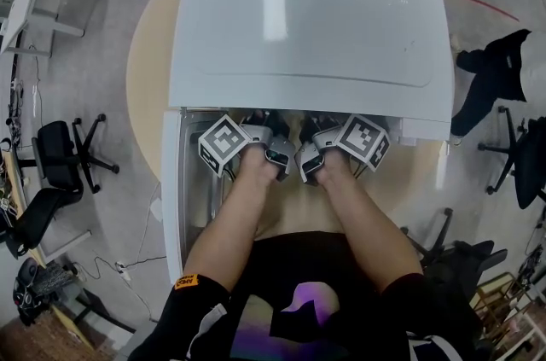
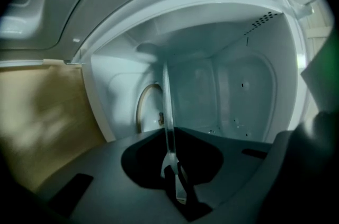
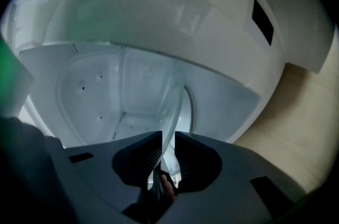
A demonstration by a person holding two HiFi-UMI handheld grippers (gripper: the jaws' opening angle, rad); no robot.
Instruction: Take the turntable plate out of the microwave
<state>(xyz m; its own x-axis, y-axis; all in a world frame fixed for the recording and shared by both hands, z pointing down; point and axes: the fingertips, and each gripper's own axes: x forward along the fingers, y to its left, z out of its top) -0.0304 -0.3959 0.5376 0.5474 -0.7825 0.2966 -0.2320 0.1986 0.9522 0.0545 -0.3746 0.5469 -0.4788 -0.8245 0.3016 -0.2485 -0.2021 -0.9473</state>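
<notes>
The white microwave (image 1: 307, 26) stands on a round wooden table (image 1: 143, 69), seen from above, with both hand-held grippers reaching into its front opening. In the left gripper view the glass turntable plate (image 2: 166, 96) shows edge-on as a thin upright line, tilted up off the cavity floor. My left gripper (image 2: 169, 137) is shut on its rim. In the right gripper view the same plate (image 3: 175, 104) curves up between the jaws, and my right gripper (image 3: 168, 139) is shut on its edge. The plate is hidden in the head view.
The microwave door (image 1: 172, 180) hangs open at the left. The white cavity walls (image 2: 238, 85) close in round the plate. Office chairs (image 1: 72, 150) stand on the floor at the left, and a person's dark-clothed figure (image 1: 490, 78) is at the right.
</notes>
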